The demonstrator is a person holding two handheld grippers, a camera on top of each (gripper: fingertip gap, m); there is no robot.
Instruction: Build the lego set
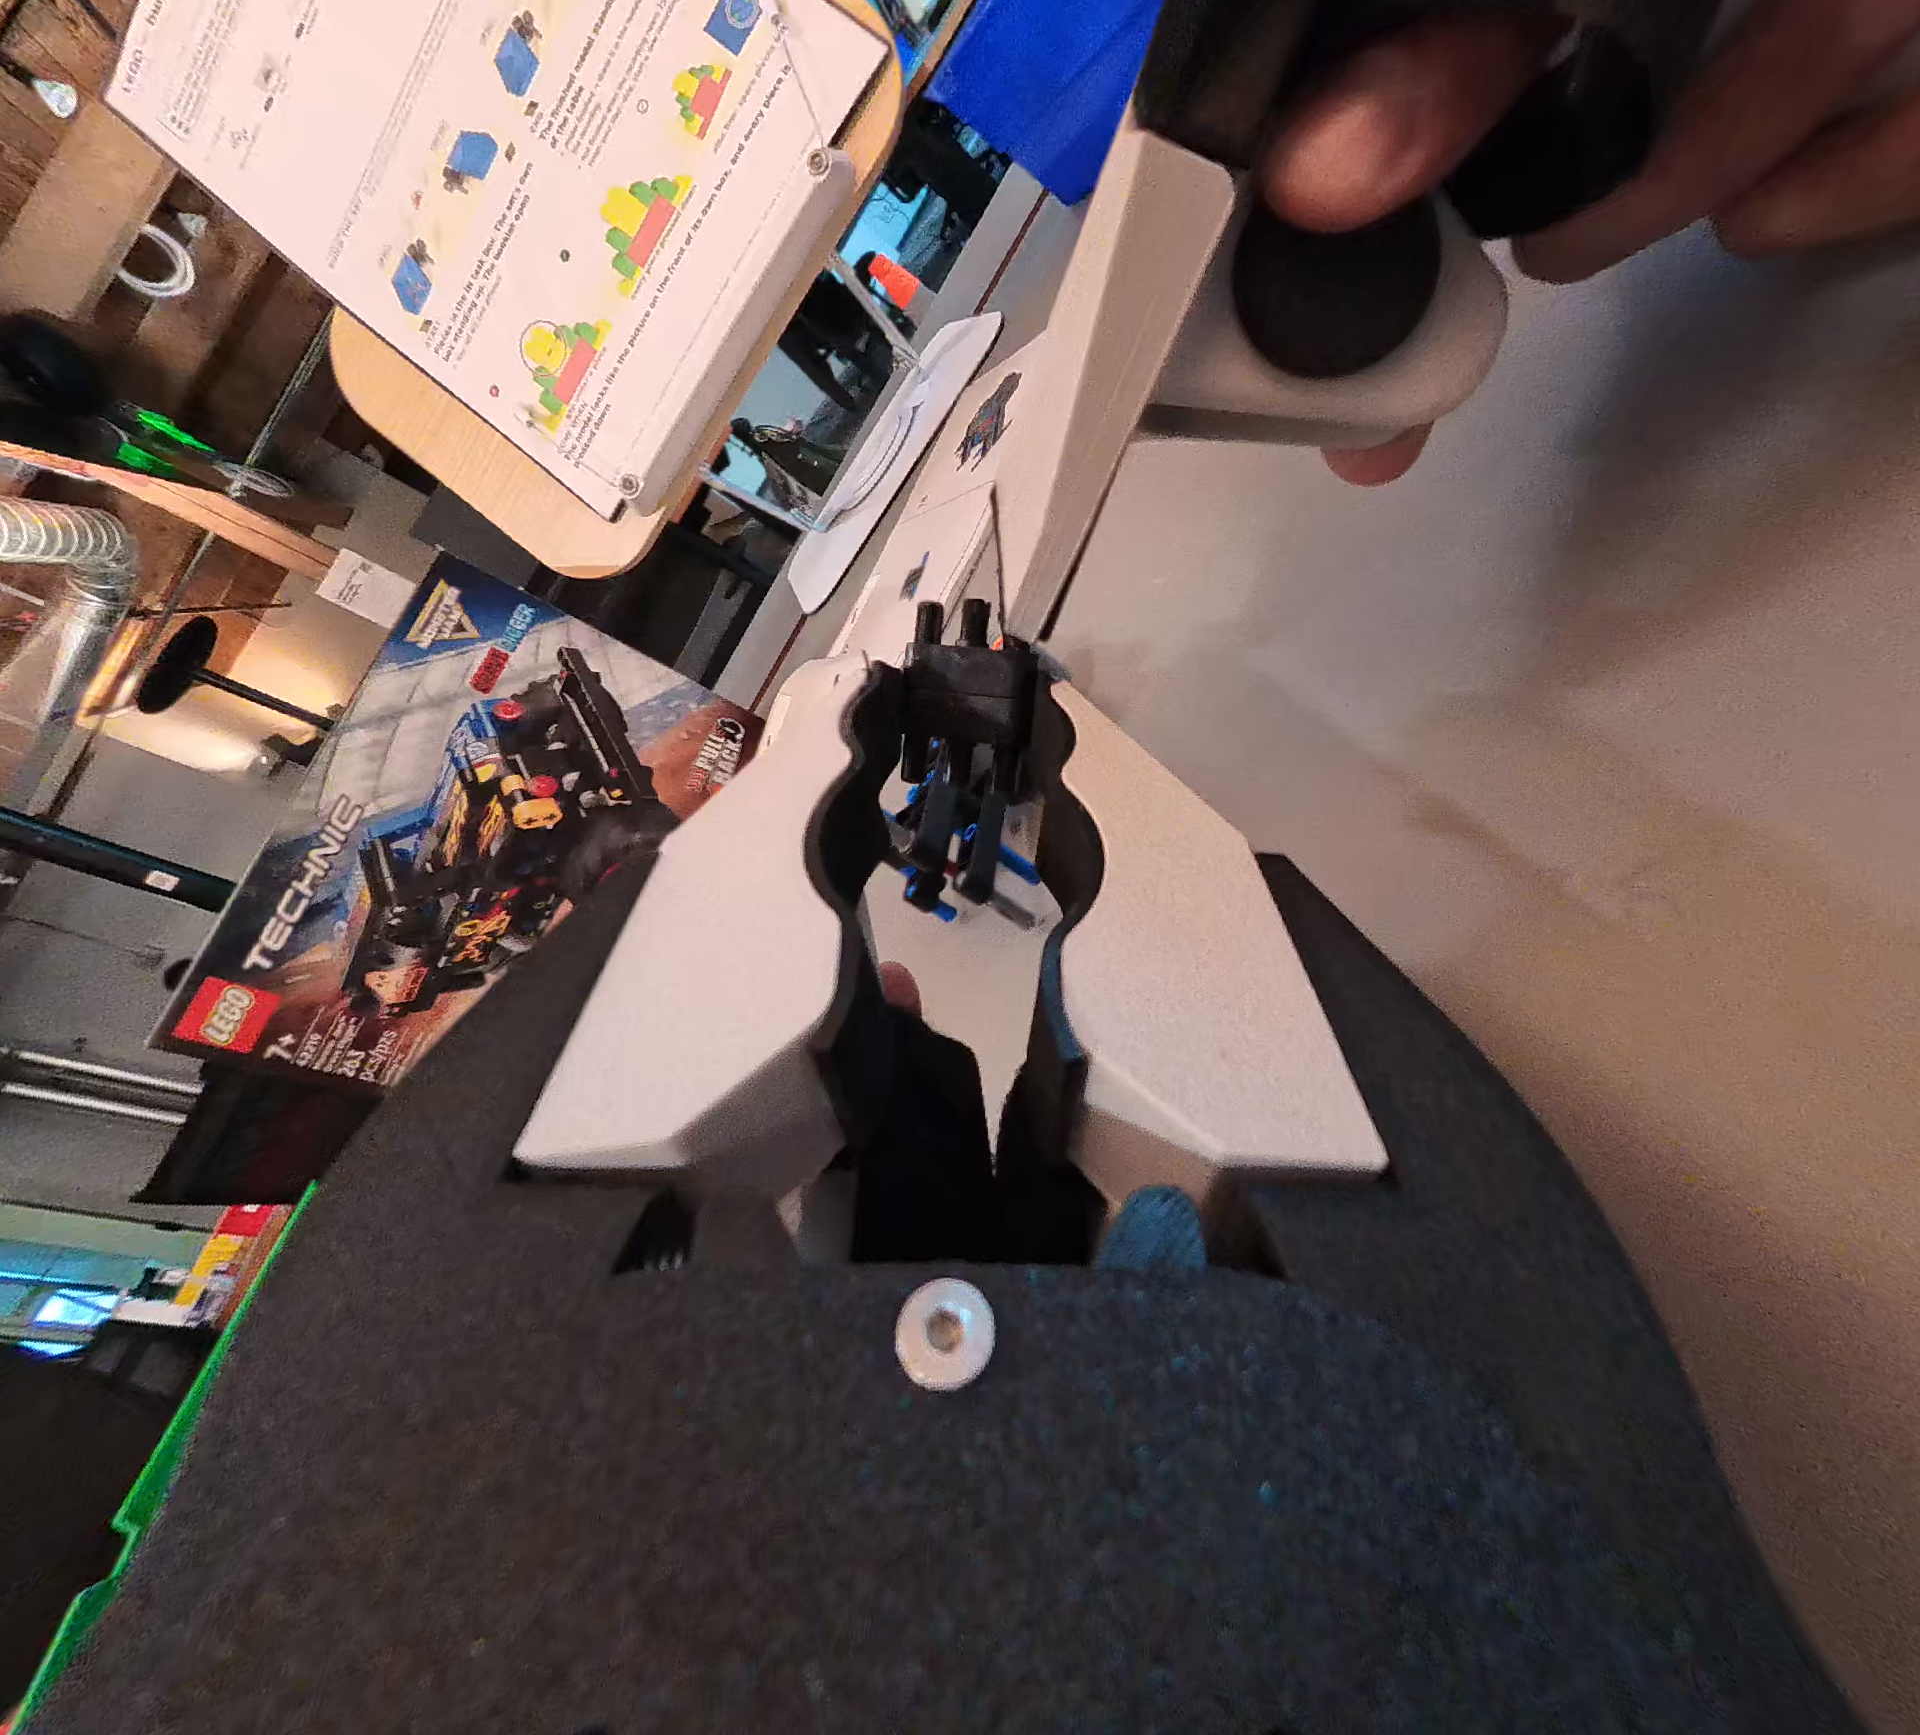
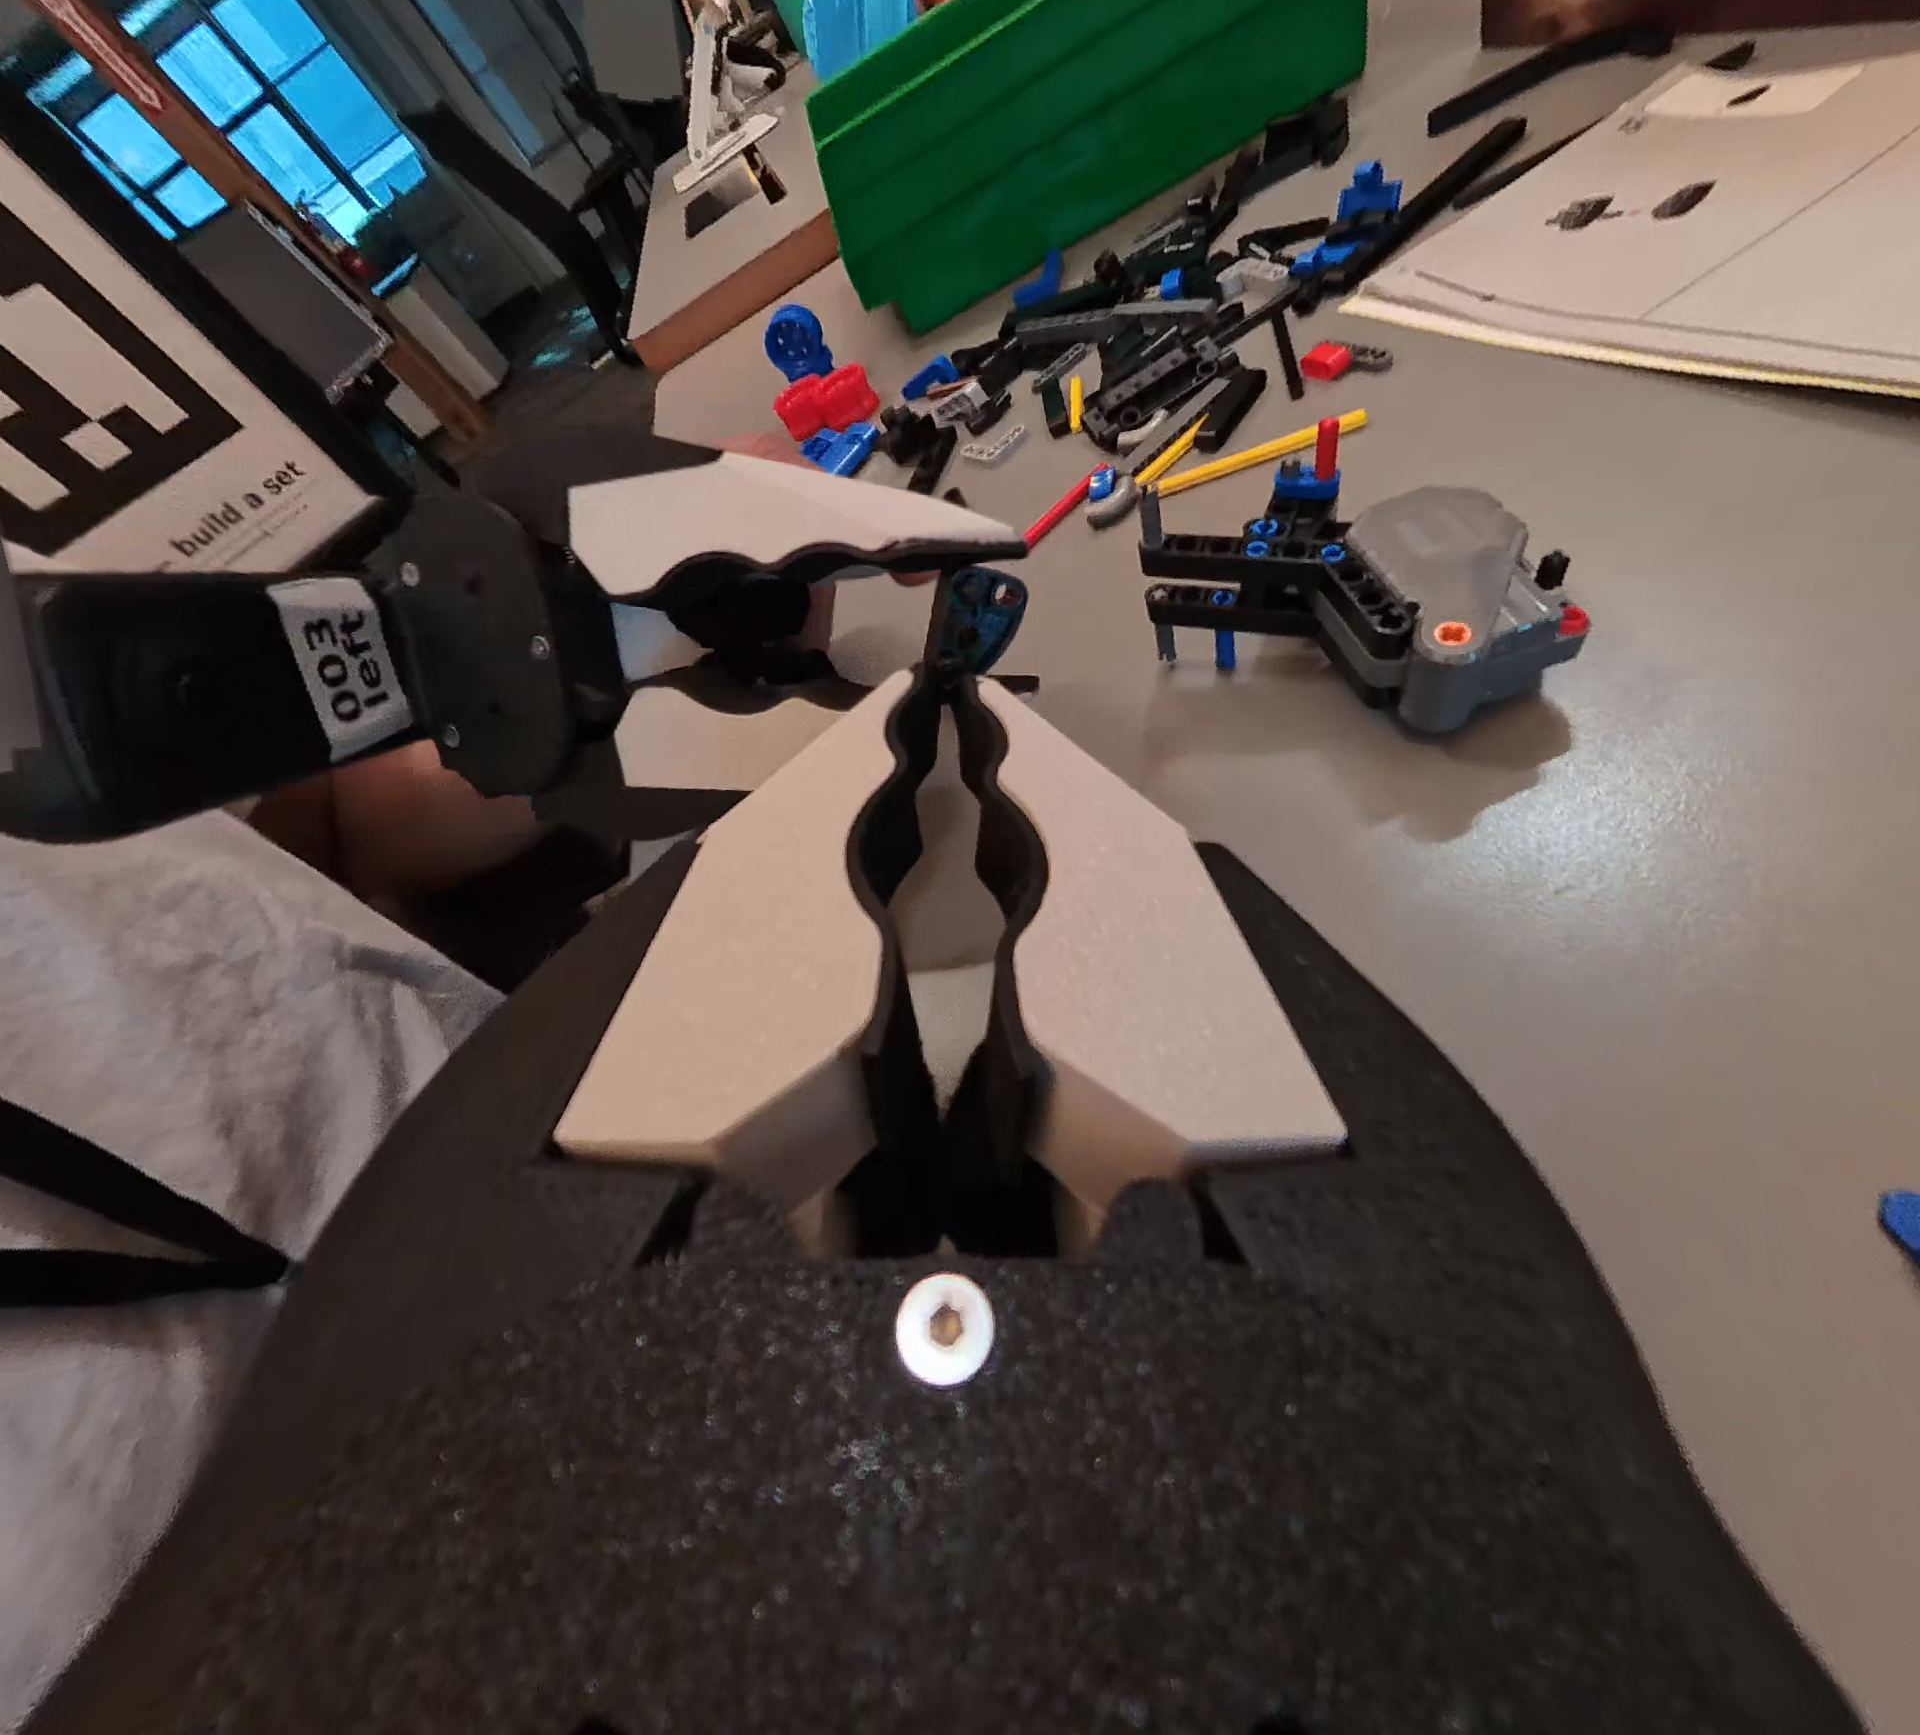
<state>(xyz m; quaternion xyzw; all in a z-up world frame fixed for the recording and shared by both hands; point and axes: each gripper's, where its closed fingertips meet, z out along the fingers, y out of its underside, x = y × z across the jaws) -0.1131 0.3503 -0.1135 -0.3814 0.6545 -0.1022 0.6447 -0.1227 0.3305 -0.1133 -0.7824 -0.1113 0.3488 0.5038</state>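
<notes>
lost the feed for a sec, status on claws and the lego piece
Left claw shut on small black piece. Right claw shut on dark connector. Half-built chassis waits on table, nothing blocking.

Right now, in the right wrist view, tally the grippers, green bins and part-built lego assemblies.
Grippers: 2, left gripper and right gripper
Green bin: 1
Lego assemblies: 2, small held assembly and grey motor assembly
Total: 5

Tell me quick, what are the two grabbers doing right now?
Left gripper: closed on a small black piece.
Right gripper: closed on a small dark blue piece.
</notes>
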